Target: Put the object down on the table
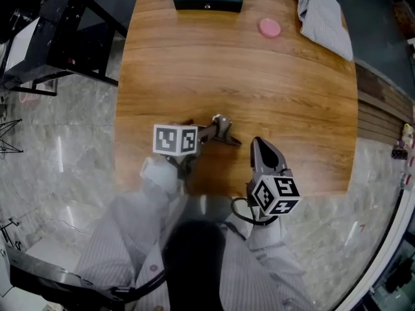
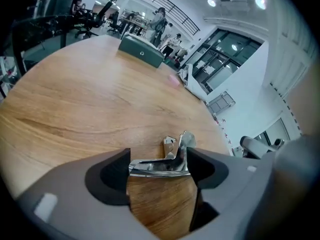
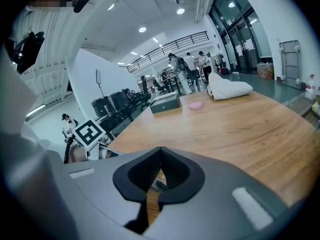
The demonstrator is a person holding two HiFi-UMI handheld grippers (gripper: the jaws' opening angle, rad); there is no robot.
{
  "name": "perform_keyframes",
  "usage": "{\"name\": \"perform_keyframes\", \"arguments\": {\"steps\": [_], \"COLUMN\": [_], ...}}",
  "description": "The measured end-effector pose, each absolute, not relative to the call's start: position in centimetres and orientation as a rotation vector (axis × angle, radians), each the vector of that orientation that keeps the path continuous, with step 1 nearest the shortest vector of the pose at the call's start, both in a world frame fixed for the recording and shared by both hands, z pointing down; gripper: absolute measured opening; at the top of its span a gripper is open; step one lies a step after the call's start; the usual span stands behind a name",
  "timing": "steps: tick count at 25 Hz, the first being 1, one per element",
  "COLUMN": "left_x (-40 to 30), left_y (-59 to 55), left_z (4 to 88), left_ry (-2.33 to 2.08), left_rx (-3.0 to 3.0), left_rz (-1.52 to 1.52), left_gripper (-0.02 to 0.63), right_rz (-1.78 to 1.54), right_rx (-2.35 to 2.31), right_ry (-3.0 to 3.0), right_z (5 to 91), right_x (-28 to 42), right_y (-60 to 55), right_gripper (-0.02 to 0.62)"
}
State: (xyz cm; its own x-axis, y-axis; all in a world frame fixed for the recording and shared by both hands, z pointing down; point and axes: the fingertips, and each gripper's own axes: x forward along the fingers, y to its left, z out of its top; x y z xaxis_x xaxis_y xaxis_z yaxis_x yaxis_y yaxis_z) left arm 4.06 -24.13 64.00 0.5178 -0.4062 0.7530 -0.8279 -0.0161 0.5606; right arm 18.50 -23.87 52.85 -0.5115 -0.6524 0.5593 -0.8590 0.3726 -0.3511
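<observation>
Since the metal piece (image 2: 186, 143) lies on the worktop (image 1: 292, 109) between the wide-spread left tongs (image 2: 159, 159), I would draw them straight back without nudging it, and hold the right tongs (image 3: 156, 184), closed on nothing, well clear.

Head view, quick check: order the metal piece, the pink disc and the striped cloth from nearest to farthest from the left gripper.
From the left gripper, as the head view shows it:
1. Metal piece, right at the jaw tips, near the table's front edge.
2. Pink disc, far across the table, to the right.
3. Striped cloth, at the far right corner, beyond the disc.
</observation>
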Motion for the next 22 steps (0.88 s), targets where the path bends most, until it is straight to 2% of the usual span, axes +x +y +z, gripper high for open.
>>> {"name": "perform_keyframes", "arguments": {"steps": [7,11,13,15,19,22], "left_x": [2.2,2.7,3.7,4.6,4.9,4.9], "left_y": [-23.7,-24.6,-25.6,-26.4,-27.4,-27.3], "left_z": [63.6,58.8,54.3,49.5,41.3,36.8], "left_ry": [-1.116,-1.117,-1.113,-1.122,-1.227,-1.298], "left_rx": [1.619,1.696,1.799,1.915,2.145,2.26], "left_rz": [0.428,0.279,0.184,0.11,0.0,-0.073], "left_gripper": [0.336,0.329,0.25,0.202,0.012,0.002], "right_rz": [0.858,0.803,0.749,0.685,0.546,0.47], "right_rx": [1.327,1.325,1.325,1.327,1.329,1.325], "right_ry": [-2.33,-2.4,-2.455,-2.517,-2.631,-2.691], "right_z": [51.9,49.5,47.3,44.6,39.7,36.9], "right_x": [18.3,17.3,16.6,15.6,13.9,13.3], "right_y": [-23.9,-24.7,-25.4,-26.4,-27.8,-28.0], "right_gripper": [0.012,0.012,0.013,0.012,0.012,0.012]}}
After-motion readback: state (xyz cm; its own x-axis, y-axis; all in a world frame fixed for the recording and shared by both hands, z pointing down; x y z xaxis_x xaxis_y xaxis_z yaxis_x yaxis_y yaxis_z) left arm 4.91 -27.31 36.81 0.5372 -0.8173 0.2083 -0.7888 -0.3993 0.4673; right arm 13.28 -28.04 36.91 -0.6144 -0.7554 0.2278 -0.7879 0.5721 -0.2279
